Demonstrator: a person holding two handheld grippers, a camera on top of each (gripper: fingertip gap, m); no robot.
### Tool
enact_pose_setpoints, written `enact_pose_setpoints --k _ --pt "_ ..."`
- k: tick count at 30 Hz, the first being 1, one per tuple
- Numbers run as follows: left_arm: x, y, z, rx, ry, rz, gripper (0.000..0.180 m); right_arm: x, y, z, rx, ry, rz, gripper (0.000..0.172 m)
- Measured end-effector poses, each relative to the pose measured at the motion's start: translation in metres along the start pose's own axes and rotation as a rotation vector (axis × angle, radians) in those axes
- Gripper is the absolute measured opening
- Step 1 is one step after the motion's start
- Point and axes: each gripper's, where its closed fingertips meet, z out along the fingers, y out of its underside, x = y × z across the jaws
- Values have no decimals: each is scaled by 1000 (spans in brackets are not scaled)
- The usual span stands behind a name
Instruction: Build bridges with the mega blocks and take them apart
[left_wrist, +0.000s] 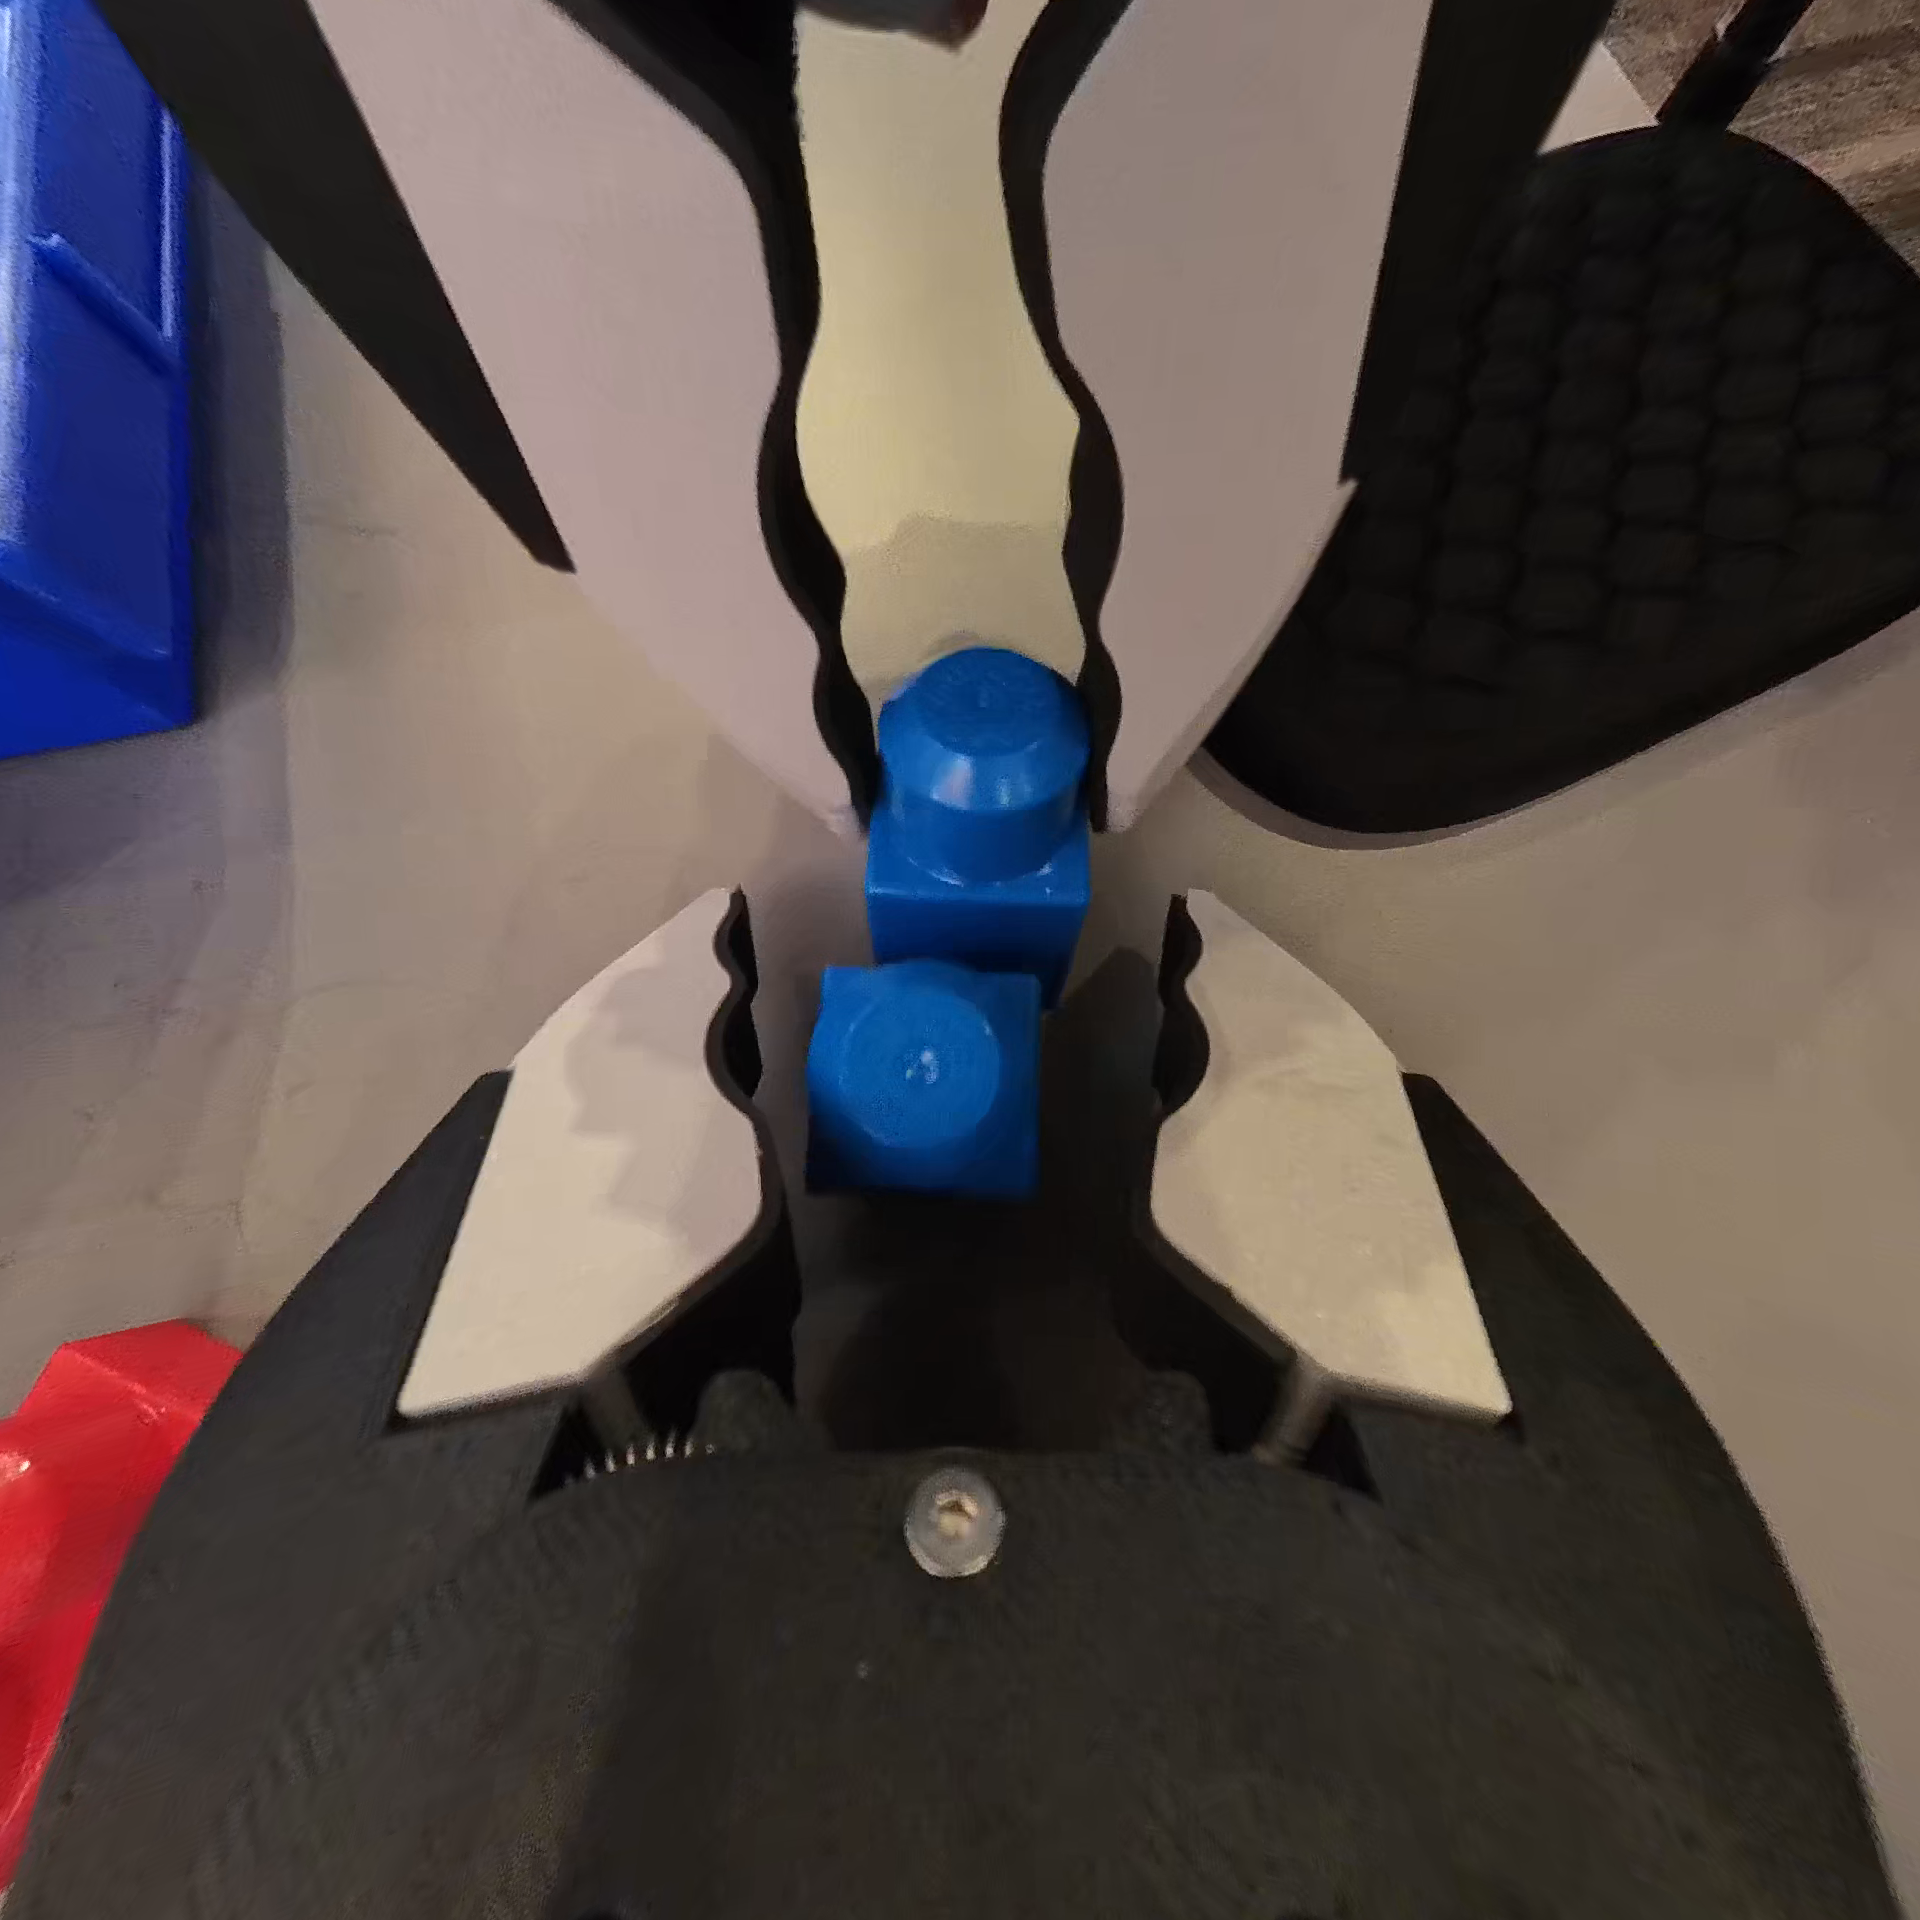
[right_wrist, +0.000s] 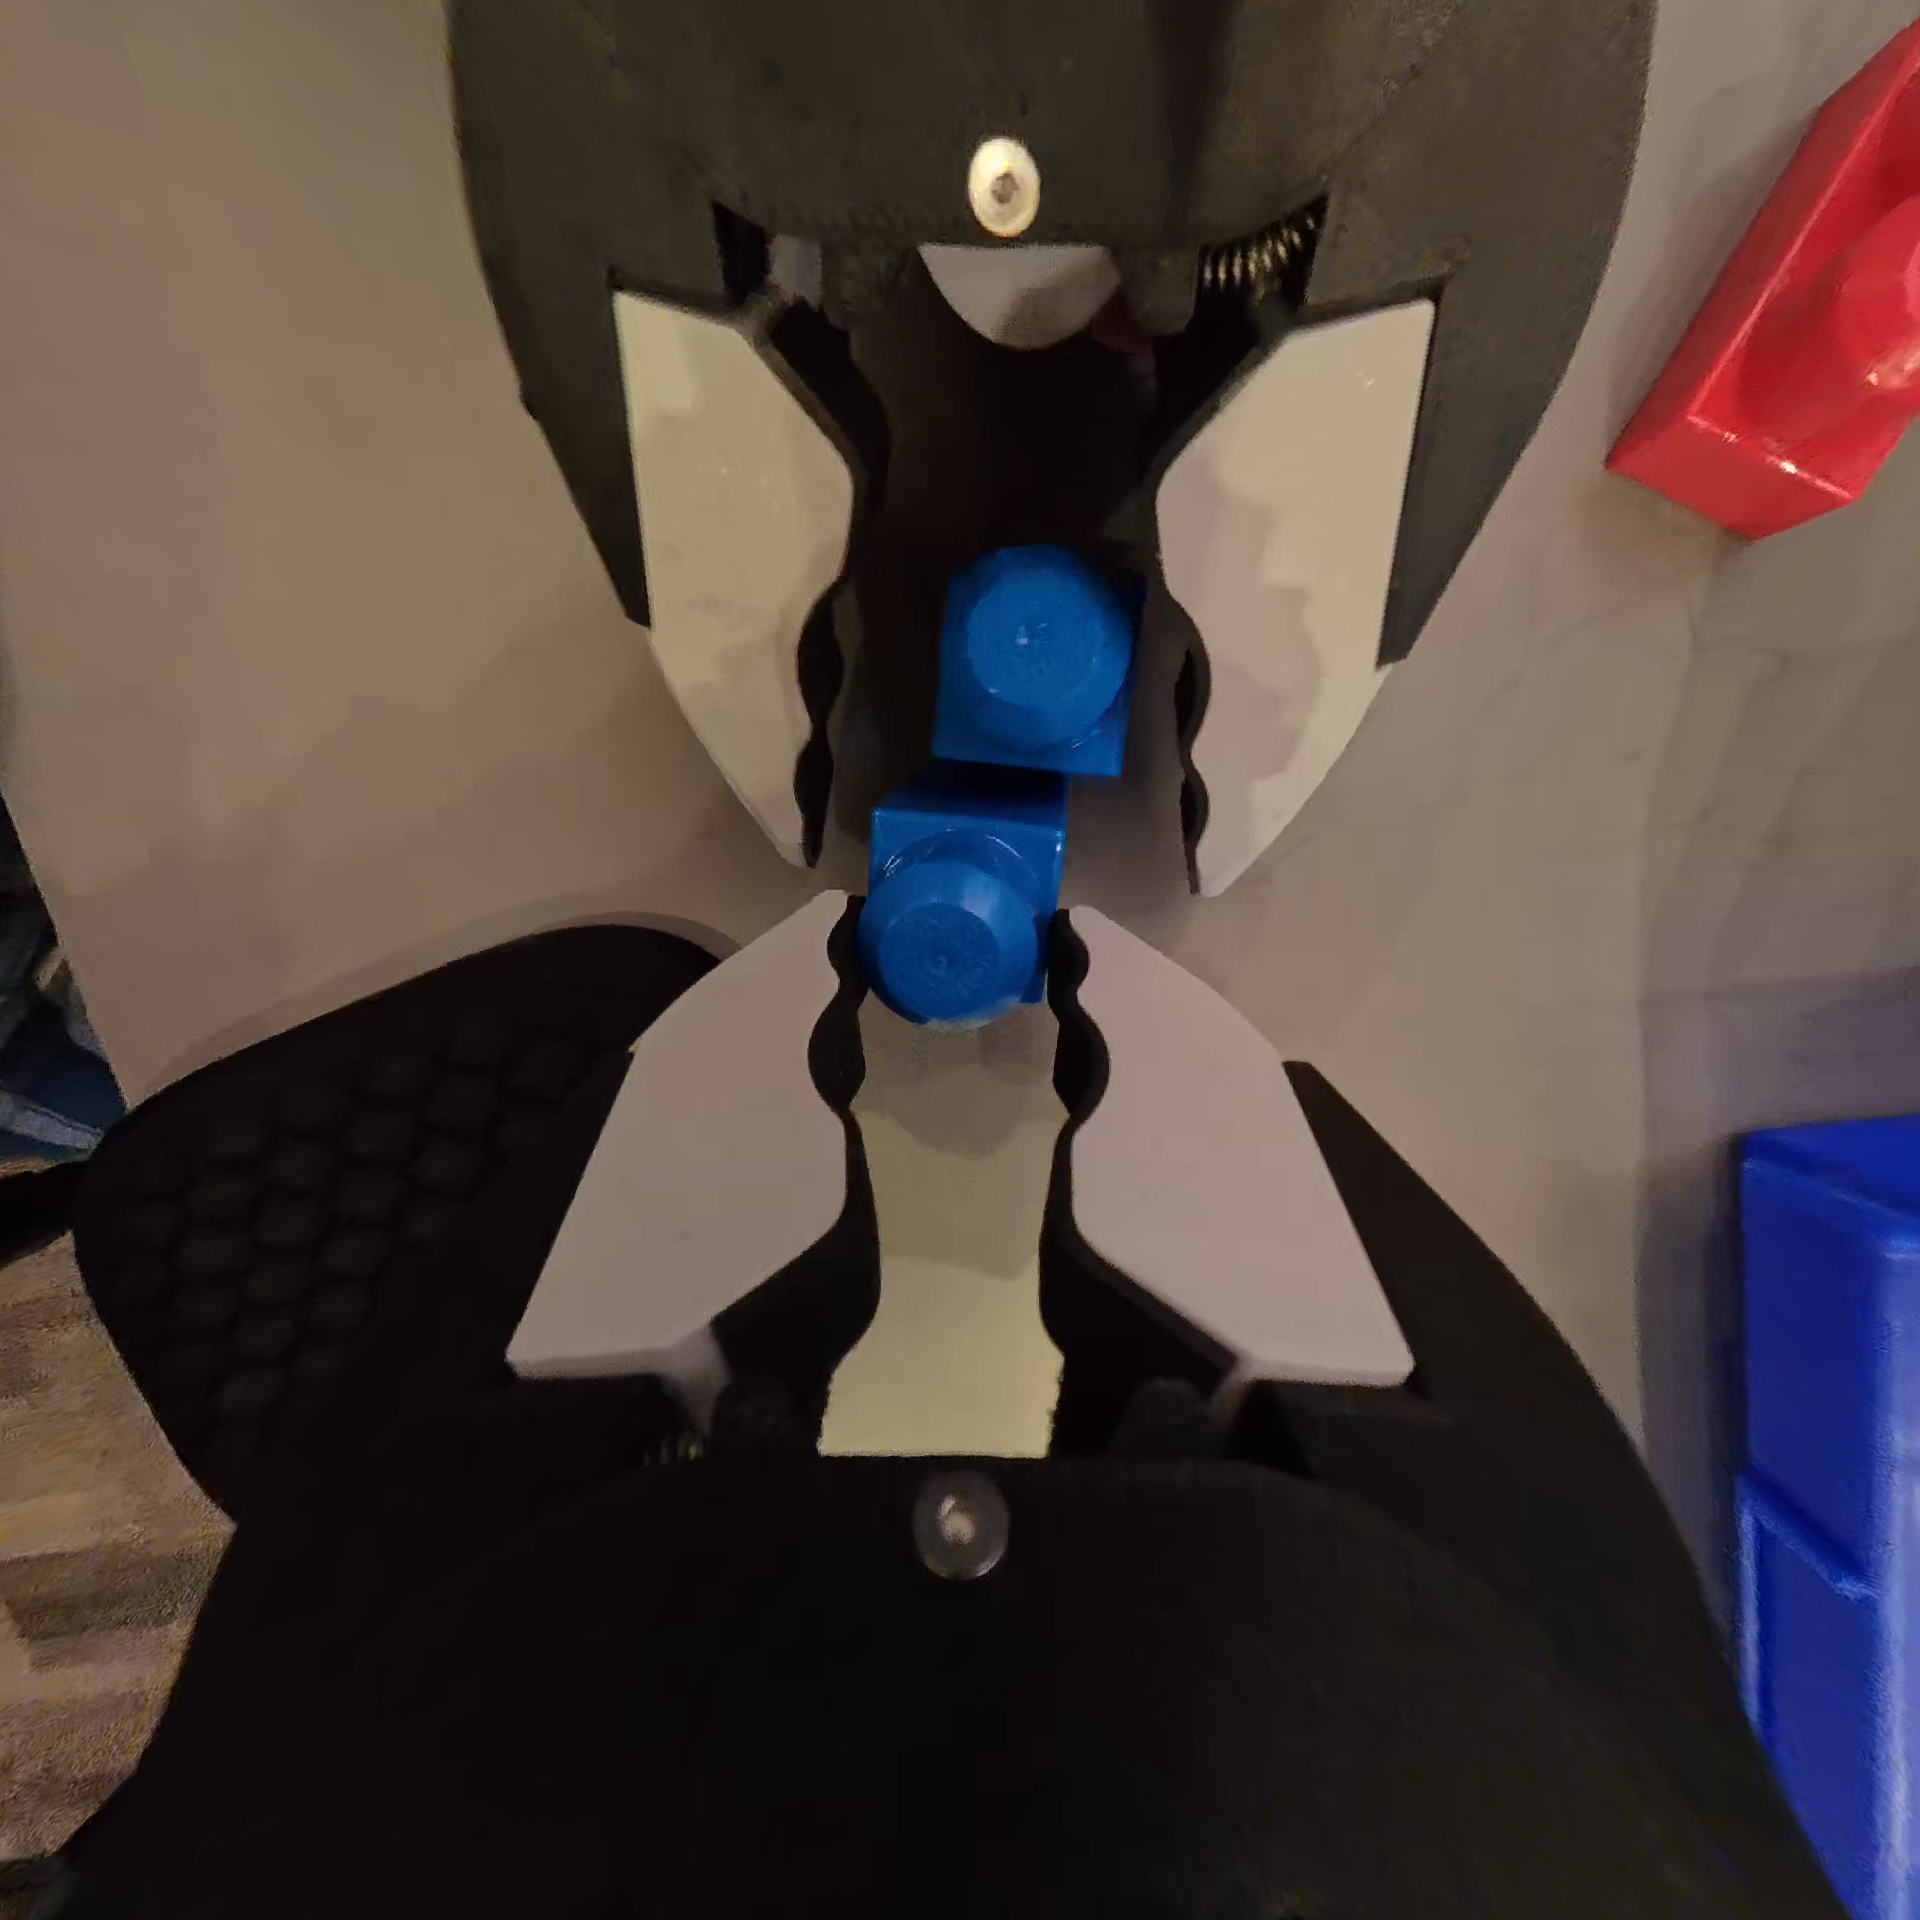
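Observation:
Two small blue one-stud blocks lie side by side and slightly offset on the pale table (left_wrist: 416, 935). My left gripper (left_wrist: 956, 925) is open. The near blue block (left_wrist: 925, 1081) stands between its fingers with a gap on both sides. The right wrist view shows the same, the left gripper (right_wrist: 1003, 873) wide around that block (right_wrist: 1029, 665). My right gripper (right_wrist: 953, 920) is shut on the other blue block (right_wrist: 940, 966), with both pads against it. In the left wrist view it (left_wrist: 977, 821) comes in from the top and pinches that block (left_wrist: 982, 769).
A red block (left_wrist: 94, 1507) (right_wrist: 1787, 312) lies to one side, and a large blue block (left_wrist: 83, 364) (right_wrist: 1829, 1507) to the same side, farther along. A black honeycomb-patterned pad (left_wrist: 1610, 499) (right_wrist: 312, 1195) lies by the table's edge, with carpet (right_wrist: 83, 1351) beyond it. Left and right tips are no more than a few centimetres apart.

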Motion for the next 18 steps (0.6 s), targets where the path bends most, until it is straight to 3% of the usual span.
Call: enact_pose_setpoints --k 7,8,10,14,18 --pt "2 3 -1 -15 6 -14 74 1 -13 6 79 31 23 34" --pt "1 4 -3 -13 6 -15 73 2 -15 8 94 41 24 38" --pt "-1 8 -8 -22 -11 -19 76 5 -14 9 111 60 48 63" --pt "-8 20 -21 -40 -51 22 76 6 -11 0 174 75 82 60" --pt "0 12 -22 31 -11 87 73 -3 -1 3 154 53 108 50"
